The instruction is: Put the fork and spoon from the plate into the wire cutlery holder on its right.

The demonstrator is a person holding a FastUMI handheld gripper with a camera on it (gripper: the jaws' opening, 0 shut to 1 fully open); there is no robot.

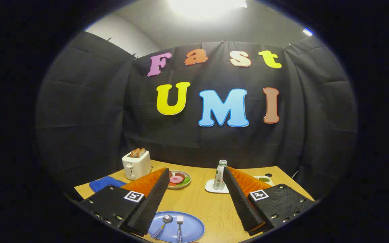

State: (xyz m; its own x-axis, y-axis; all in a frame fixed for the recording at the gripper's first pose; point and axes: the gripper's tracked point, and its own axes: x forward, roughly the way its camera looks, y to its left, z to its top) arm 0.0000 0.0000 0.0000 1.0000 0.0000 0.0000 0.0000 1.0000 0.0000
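I see the wooden table [201, 202] across the lower middle of the frame, backed by the black cloth wall. My gripper [196, 192] hovers above the table's near part with its fingers spread wide and nothing between them but bare tabletop; the left finger [152, 199] and right finger [240, 202] angle in from lower left and lower right.

At the bottom centre, just inside the left finger's base, lies the blue plate [191, 229]. On it rest the spoon [164, 222], bowl pointing away from me, and the fork [180, 224] just to its right, tines also pointing away; both have striped handles running toward the bottom edge. The two are close but apart.

Left of centre, beyond the left finger, stands a white toaster [136, 165] with two slices of toast up. A blue cloth [105, 184] lies at the table's left edge. Near the left fingertip sits a small plate of food [181, 179]. By the right fingertip a bottle [219, 175] stands upright on a white coaster [211, 187]. Further right, a small dish with something green [264, 180] is partly hidden behind the right finger.
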